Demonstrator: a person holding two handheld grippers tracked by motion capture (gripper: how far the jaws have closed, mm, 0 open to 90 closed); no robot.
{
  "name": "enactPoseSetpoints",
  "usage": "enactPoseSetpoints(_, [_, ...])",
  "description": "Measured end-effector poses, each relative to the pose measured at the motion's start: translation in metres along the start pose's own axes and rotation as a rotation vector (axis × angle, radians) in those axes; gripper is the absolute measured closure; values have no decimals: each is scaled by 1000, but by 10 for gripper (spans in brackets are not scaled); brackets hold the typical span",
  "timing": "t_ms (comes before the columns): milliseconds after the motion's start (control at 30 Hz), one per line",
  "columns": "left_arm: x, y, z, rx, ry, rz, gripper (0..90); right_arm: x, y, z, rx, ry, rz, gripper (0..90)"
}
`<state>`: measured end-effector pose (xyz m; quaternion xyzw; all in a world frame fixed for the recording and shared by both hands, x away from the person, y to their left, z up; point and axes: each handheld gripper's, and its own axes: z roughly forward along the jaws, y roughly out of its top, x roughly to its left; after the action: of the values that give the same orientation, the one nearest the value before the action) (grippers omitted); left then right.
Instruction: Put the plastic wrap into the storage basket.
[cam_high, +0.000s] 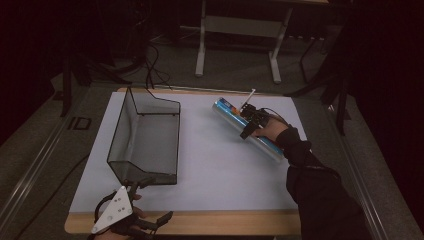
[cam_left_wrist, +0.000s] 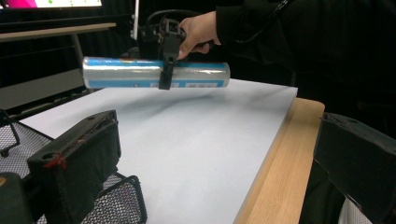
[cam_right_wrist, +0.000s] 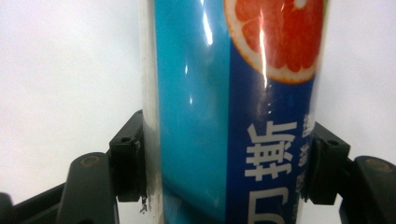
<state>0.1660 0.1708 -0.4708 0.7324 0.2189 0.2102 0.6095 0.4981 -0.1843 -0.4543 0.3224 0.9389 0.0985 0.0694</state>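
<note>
**One roll gripped, one mesh basket, two grippers**

From the high view we see a wood-edged worktop (cam_high: 280, 220) covered by one smooth white sheet (cam_high: 220, 160). On its left stands a single black wire-mesh basket (cam_high: 145, 140), boxy, with a tall back wall and a low front lip. Toward the far right lies one long cylindrical roll (cam_high: 247, 129), glossy blue and silver, set at a diagonal. The right gripper (cam_high: 250, 120) sits across its middle, held by a hand in a dark sleeve. The left gripper (cam_high: 142, 184), topped with a grey three-cornered plate, is at the near left edge, just at the basket's front lip.

In the left gripper view we find the left gripper's (cam_left_wrist: 205, 163) two blocky black jaws spread wide apart with nothing between them. Fine mesh of the basket (cam_left_wrist: 116, 205) shows below. Farther off, the roll (cam_left_wrist: 121, 72) appears lifted above the sheet (cam_left_wrist: 196, 135), shiny film wrapped, with the right gripper (cam_left_wrist: 166, 70) clamped on it.

In the right gripper view we count two jaws of the right gripper (cam_right_wrist: 229, 163) pressed against either side of the roll (cam_right_wrist: 196, 116), whose slick label bears one orange citrus slice and white characters.
</note>
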Motion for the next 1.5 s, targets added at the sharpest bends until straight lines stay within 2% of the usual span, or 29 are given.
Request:
enactPoseSetpoints(133, [0,0,0,-1,1,2,12,10,7,-12,-47,-1,-5,318])
enactPoseSetpoints(233, [0,0,-1,-2,1,2,12,19,14,-23,-109,-37,-5,317])
enactPoseSetpoints(300, [0,0,-1,-2,0,3,12,24,18,-30,-153,-45,3,318])
enactPoseSetpoints(433, [0,0,0,-2,-1,5,12,34,29,-43,-208,8,25,317])
enactPoseSetpoints(600, [0,0,0,-2,-3,6,12,51,41,-52,-268,40,14,317])
enactPoseSetpoints(767, [-1,0,0,-2,-5,2,12,69,55,-57,-329,116,39,317])
enactPoseSetpoints(900, [-1,0,0,-1,-2,5,12,85,67,-61,-366,116,36,317])
enactPoseSetpoints(1167, [-1,0,-1,-6,1,4,12,111,85,-70,-450,198,72,317])
enactPoseSetpoints(1300, [-1,1,0,-9,-1,7,12,130,97,-78,-482,187,52,317])
enactPoseSetpoints(1367, [-1,1,-1,-12,1,5,12,137,104,-82,-507,218,63,317])
enactPoseSetpoints(1400, [-1,1,-1,-12,1,5,13,137,104,-82,-507,218,63,317])
enactPoseSetpoints(1433, [0,1,-1,-11,6,7,12,144,111,-85,-529,245,69,317])
enactPoseSetpoints(1467, [0,1,-1,-11,6,7,12,144,111,-85,-529,245,69,317])
enactPoseSetpoints(1500, [1,0,-2,-15,7,2,12,150,118,-86,-553,260,67,317])
